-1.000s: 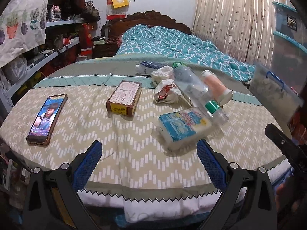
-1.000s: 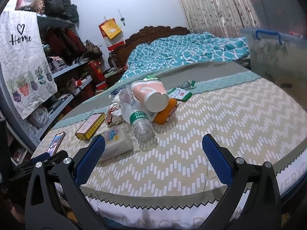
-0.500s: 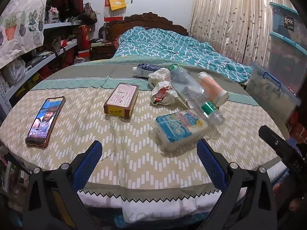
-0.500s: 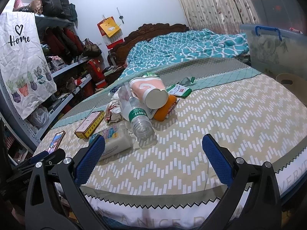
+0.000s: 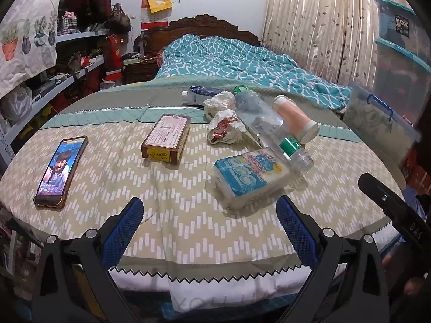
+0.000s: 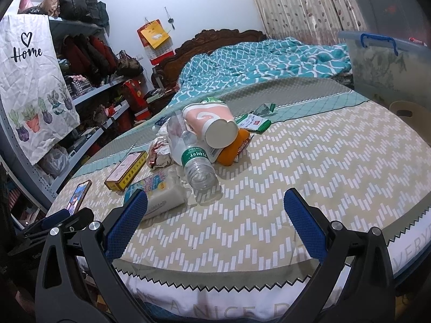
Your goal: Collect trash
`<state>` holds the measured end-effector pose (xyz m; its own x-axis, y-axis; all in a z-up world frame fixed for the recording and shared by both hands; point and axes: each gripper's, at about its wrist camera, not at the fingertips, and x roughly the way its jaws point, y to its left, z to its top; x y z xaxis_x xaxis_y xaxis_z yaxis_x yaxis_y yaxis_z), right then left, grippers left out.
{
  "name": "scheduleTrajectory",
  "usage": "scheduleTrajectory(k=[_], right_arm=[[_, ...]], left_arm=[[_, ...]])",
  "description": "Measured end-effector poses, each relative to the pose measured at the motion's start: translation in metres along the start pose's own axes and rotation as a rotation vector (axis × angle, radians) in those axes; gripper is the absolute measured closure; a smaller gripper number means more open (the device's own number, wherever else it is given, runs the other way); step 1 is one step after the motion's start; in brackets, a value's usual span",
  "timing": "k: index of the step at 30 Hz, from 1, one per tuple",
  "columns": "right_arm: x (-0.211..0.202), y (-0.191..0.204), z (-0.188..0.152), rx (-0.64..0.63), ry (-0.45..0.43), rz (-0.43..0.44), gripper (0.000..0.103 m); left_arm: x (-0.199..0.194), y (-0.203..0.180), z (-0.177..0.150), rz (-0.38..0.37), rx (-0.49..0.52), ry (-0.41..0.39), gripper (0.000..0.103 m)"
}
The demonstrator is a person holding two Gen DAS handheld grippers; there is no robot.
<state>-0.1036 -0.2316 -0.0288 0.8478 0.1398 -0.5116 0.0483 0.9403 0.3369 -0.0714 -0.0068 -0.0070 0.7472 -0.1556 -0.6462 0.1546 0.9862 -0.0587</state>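
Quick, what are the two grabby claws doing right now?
Left gripper: open, holding nothing.
Right gripper: open, holding nothing.

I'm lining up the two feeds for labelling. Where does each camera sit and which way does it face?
Left wrist: at the bed's foot edge, facing the headboard; phone, box, tissue pack; own open jaws, right gripper's arm at right.
Right wrist: further right, angled left across the trash; plastic bottle, cup; own open jaws.
Shared: bottle, tissue pack, box, phone.
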Motion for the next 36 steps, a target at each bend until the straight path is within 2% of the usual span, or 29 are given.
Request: scheduleTrajectory(k=[19, 28, 36], right_arm=[[0.002, -0.002, -0.001, 0.015, 0.009, -0.001, 0.003], [0.003, -0.003, -0.002, 0.023, 0.013, 0.000, 0.003], [0.005, -0.005, -0.003, 0.030, 0.019, -0.003, 0.003]], left_arm=[[0.004, 0.005, 0.000, 0.012, -0.007, 0.008, 0.009], [0.015, 0.033, 0.002, 0.034, -0.099, 0.058, 0.009], [0.014, 0.018, 0.000, 0.025, -0.038, 0.061, 0.009]])
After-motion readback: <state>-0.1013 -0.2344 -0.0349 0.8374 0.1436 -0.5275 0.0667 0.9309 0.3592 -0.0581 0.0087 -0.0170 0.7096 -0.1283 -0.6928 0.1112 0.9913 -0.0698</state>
